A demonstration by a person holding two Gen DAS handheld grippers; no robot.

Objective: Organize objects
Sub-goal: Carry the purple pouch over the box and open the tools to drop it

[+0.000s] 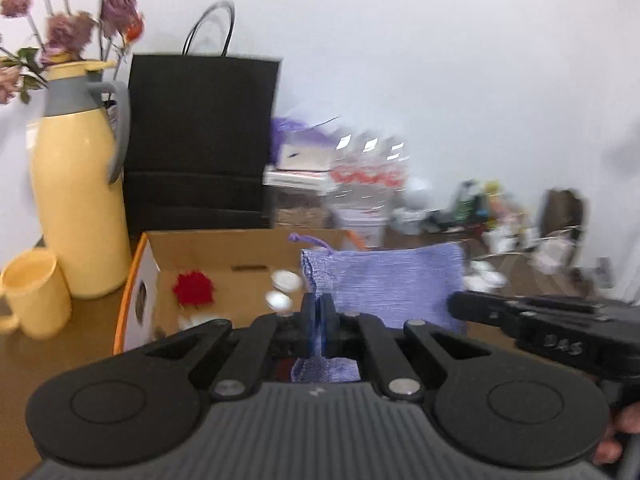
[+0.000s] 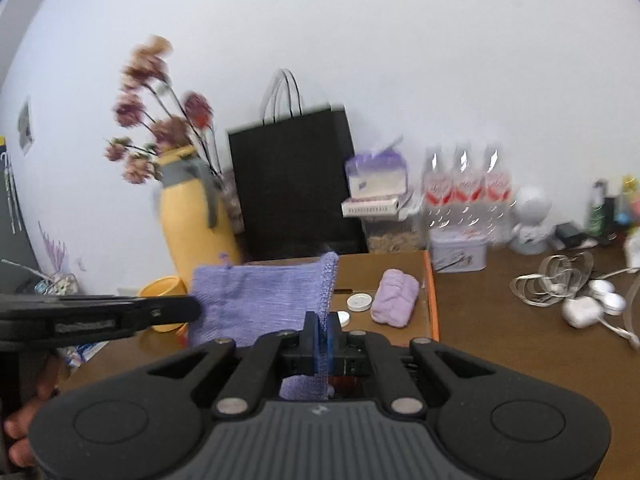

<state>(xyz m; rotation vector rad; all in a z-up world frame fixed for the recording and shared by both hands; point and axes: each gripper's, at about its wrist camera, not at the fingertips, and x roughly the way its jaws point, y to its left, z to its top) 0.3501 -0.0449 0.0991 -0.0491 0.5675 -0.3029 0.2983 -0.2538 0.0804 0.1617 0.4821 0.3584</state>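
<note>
Both grippers pinch the purple pouch (image 1: pixel 384 284) between them, stretched above the cardboard box (image 1: pixel 224 248): the left gripper (image 1: pixel 319 320) clamped on one edge, the right gripper (image 2: pixel 322 340) on the opposite.

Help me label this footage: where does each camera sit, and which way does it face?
Left wrist: on the left gripper, looking along its shut fingers at the purple pouch over the cardboard box; the right gripper enters from the right.
Right wrist: on the right gripper, facing the same pouch from its other edge; the left gripper and a hand show at left.
Shared: pouch, box, black bag, yellow flask.
</note>
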